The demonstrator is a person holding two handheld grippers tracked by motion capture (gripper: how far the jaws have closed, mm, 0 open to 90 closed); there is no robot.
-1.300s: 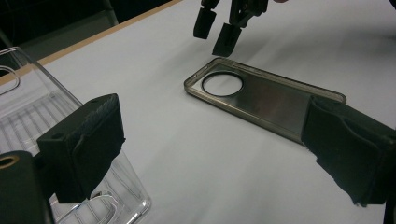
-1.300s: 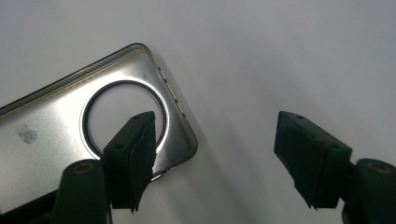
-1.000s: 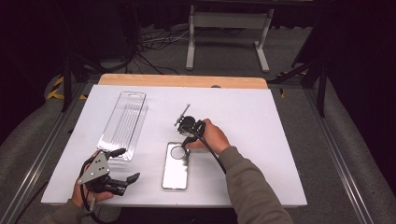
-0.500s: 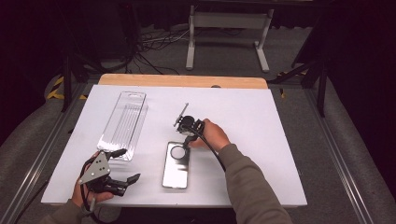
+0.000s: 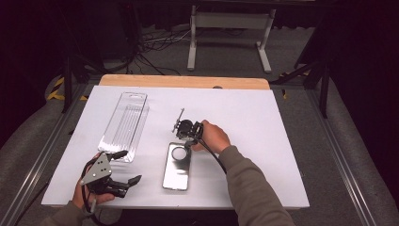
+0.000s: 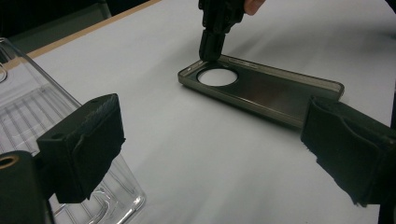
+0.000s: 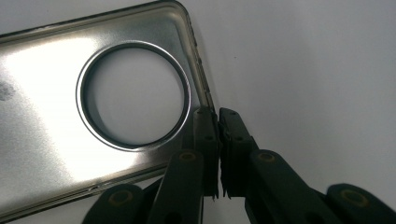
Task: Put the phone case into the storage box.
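The right claw points down, its jaws just closed together; the left claw rests low, jaws spread wide.

The white desk stands brightly lit while the room around it sinks into near-darkness. A strip of bare wood runs along the desk's far edge. Grey carpet covers the floor beyond, where a pale metal stand rests on two feet, and a tangle of cables lies to its left. Metal rails flank the desk on both sides, and yellow-and-black tape marks the floor at far left.
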